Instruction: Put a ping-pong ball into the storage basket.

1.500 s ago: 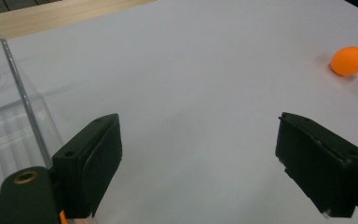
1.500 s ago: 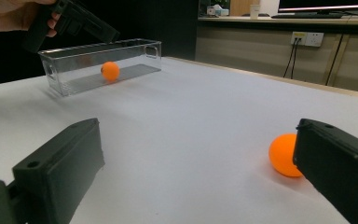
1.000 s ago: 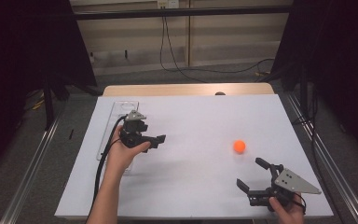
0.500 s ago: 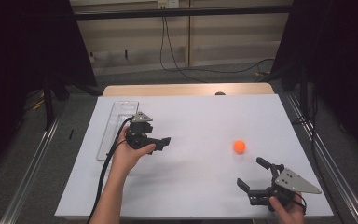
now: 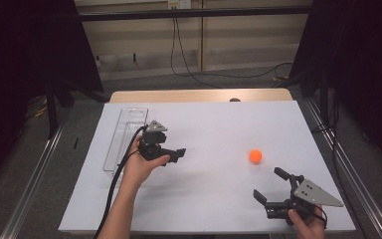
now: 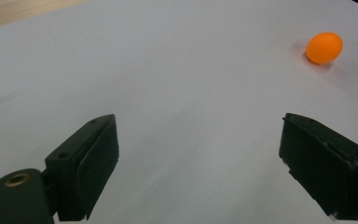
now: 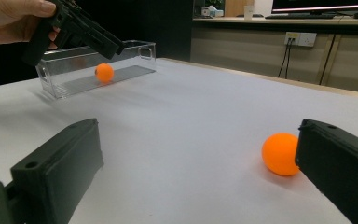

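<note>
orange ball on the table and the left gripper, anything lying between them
Nothing: bare white table runs from the left gripper to the orange ball, as the high view shows.

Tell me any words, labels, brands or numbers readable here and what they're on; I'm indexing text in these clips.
None can be read.
Ball, tray, table: no print shows.
Left gripper and right gripper: plain black jaws, no marking.
Wall socket and the items on the far counter in the right gripper view: too small and blurred to tell.
</note>
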Available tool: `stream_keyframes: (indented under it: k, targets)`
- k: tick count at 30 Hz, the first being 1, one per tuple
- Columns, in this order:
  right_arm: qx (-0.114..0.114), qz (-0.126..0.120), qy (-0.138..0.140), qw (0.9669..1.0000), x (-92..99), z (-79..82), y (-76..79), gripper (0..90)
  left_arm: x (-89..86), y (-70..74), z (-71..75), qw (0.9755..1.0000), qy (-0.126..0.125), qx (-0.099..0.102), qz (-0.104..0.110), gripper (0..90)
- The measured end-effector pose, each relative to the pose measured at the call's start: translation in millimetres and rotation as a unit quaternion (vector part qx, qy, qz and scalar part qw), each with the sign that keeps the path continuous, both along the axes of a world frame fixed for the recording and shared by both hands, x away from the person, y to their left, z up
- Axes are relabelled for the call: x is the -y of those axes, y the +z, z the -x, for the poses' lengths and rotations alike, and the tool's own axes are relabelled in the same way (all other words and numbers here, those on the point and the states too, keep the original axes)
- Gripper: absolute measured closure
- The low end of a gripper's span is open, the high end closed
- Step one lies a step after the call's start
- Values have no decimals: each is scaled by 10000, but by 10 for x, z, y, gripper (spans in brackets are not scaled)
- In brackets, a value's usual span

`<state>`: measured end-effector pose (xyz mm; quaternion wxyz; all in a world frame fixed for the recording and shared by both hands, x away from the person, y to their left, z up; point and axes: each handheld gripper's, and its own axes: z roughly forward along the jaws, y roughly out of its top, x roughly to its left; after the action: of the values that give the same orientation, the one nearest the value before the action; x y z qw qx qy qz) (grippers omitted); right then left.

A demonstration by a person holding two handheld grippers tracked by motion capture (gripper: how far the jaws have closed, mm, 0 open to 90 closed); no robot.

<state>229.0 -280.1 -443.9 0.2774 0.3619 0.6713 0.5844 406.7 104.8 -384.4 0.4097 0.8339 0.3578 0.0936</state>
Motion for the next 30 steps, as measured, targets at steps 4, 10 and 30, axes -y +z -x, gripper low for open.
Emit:
stream_keyframes:
  k: [4, 10, 30]
  targets:
    - [2, -9, -10, 10000, -1, 1, 1, 3, 22, -8, 3, 10000, -36, 13, -26, 119]
    - [14, -17, -53, 10000, 4, 0, 2, 3, 74, -34, 11, 9999, -94, -7, -65, 118]
    - [14, -8, -35, 10000, 3, -1, 2, 4, 217, -102, 37, 9996, -261, -72, -108, 111]
